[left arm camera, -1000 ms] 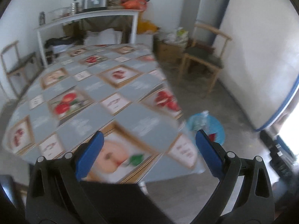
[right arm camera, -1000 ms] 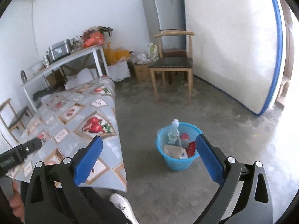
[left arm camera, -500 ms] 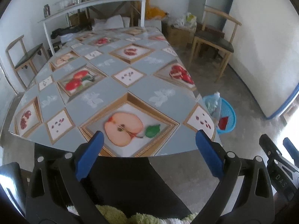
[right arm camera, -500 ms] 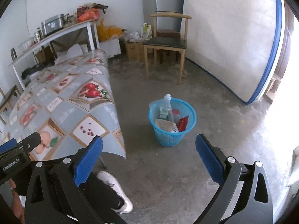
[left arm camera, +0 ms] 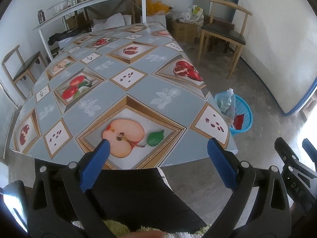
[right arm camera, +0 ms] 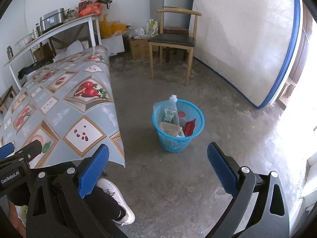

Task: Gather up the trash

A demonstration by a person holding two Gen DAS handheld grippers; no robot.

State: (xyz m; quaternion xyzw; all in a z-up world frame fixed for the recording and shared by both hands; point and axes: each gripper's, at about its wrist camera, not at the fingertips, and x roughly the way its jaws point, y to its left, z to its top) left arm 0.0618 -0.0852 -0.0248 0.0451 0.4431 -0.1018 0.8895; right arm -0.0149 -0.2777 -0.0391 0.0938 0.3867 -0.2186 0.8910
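My left tool [left arm camera: 157, 152] hangs over the near edge of the bench [left arm camera: 118, 83], its 2 blue fingers [left arm camera: 95, 164] spread wide apart with nothing between them; ahead of it the fruit-patterned cloth lies bare; my right tool [right arm camera: 157, 158] points down at the concrete floor [right arm camera: 227, 138] to the right of the bench, its fingers also wide apart and empty; straight ahead of it, on the floor just beside the bench's hanging cloth, stands the blue basket [right arm camera: 195, 136]; inside it a clear bottle [right arm camera: 172, 109] leans upright against the left wall, with a red packet [right arm camera: 189, 127] and a brown wrapper [right arm camera: 168, 128] beside it; past the basket, further from the right tool, a wooden chair [right arm camera: 172, 39] stands near the wall; below the right tool I see my dark trouser leg and 1 white shoe [right arm camera: 115, 200].
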